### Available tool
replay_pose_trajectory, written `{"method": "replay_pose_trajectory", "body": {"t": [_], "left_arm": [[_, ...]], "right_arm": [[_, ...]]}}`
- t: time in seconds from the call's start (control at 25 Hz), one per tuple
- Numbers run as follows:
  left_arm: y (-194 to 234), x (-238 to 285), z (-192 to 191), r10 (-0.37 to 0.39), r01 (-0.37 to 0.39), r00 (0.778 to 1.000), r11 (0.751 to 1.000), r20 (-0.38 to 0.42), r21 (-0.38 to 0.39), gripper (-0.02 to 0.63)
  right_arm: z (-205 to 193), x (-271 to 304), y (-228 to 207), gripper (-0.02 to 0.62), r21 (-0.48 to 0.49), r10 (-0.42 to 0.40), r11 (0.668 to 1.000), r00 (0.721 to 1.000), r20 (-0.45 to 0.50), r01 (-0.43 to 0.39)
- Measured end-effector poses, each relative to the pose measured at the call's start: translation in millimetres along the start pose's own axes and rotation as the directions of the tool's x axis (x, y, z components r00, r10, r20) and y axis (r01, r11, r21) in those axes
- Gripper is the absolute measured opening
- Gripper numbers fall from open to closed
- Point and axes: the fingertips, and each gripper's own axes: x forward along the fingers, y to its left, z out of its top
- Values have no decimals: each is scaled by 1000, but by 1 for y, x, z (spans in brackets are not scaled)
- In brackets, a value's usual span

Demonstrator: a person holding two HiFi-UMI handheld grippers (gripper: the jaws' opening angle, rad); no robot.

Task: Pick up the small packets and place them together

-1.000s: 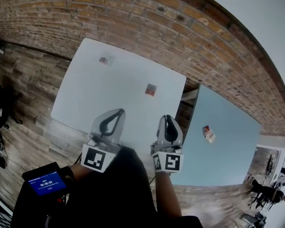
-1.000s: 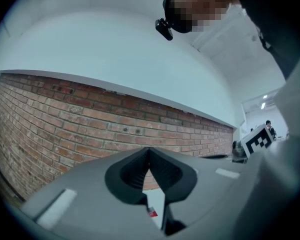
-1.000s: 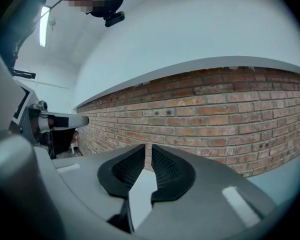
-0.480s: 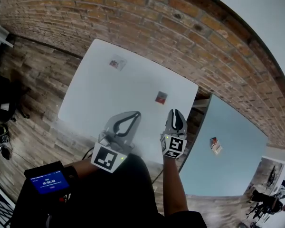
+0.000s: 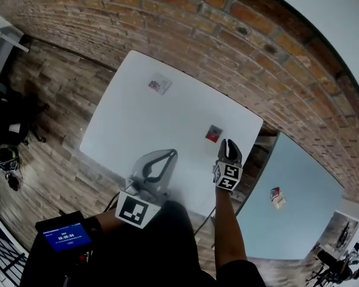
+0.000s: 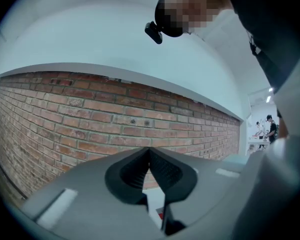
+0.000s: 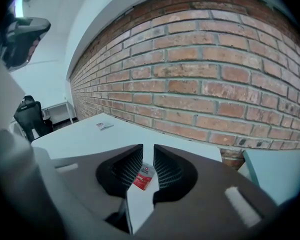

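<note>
Head view: 3 packets lie well apart. A small red foil packet [image 5: 213, 133] and a pale flat packet [image 5: 160, 84] are on the white square table [image 5: 125, 130], and a third packet [image 5: 277, 197] is on the blue-grey table [image 5: 299, 172].

Left gripper view: the left gripper [image 6: 150, 150] has its jaws together and empty, probably just waiting.

Right gripper view: the right gripper [image 7: 148, 147] has its jaws slightly apart and they have just been opening. The gap frames the red packet untouched, likely lining up a pickup.

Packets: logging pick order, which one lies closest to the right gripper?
The red packet near the white table's right edge, just ahead of the right gripper, whose jaws have just been opening, nothing between them. The other two lie farther off.
</note>
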Motion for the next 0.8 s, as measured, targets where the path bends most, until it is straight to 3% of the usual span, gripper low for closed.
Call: {"method": "replay_pose_trajectory", "body": {"t": [0.8], "left_arm": [[17, 8, -20, 69, -72, 994, 997, -87, -29, 2]], "right_arm": [[-62, 70, -13, 86, 90, 49, 995, 980, -194, -32]]}}
